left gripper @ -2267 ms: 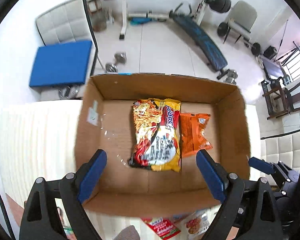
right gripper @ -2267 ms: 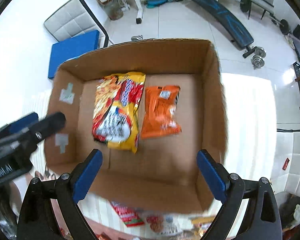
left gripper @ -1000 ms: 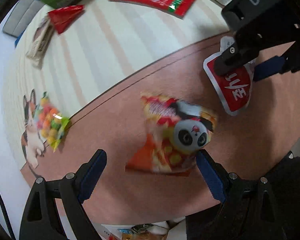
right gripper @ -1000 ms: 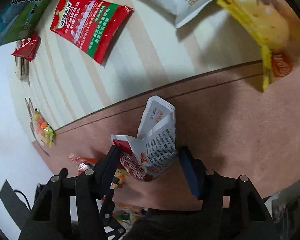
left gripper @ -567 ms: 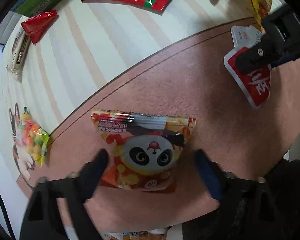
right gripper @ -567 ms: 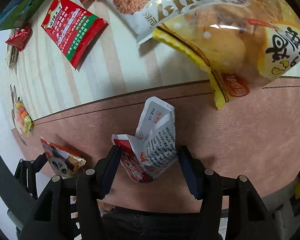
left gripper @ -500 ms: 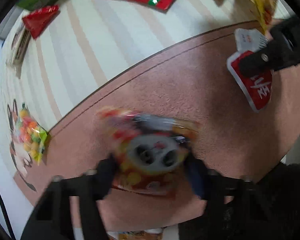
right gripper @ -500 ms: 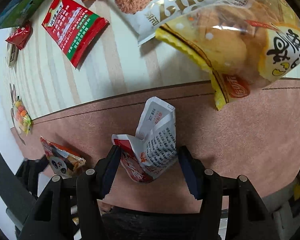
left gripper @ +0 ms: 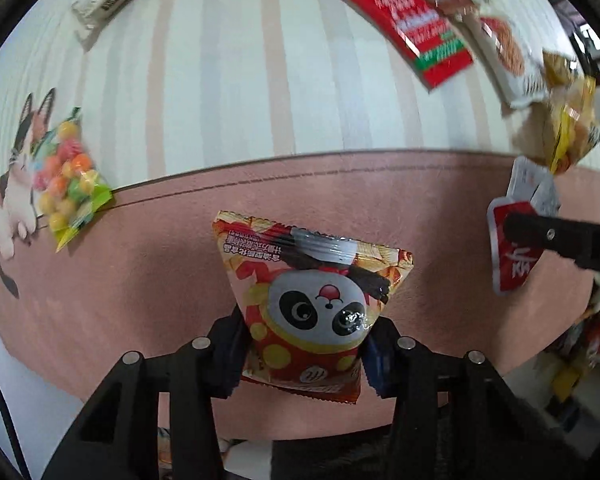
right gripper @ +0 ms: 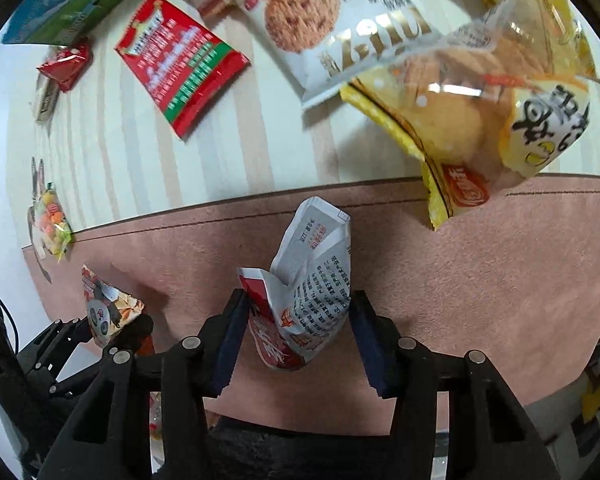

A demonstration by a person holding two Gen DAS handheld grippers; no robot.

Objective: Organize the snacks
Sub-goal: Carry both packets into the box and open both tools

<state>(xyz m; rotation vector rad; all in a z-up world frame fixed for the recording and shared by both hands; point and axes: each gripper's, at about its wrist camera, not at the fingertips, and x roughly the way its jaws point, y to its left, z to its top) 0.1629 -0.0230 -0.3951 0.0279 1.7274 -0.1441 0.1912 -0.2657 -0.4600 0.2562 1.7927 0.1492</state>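
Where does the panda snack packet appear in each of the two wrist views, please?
Left wrist: panda snack packet at lower centre, clamped in the left tongs.
Right wrist: same packet at lower left, small.
Shared landmark: the colourful candy bag at the left edge of both.

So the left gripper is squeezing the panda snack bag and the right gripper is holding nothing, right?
Not quite. The left gripper is indeed shut on the panda snack bag, but the right gripper is not empty: the right wrist view shows its jaws, which have just been closing, pressed on a red and white packet, held above the pink mat.
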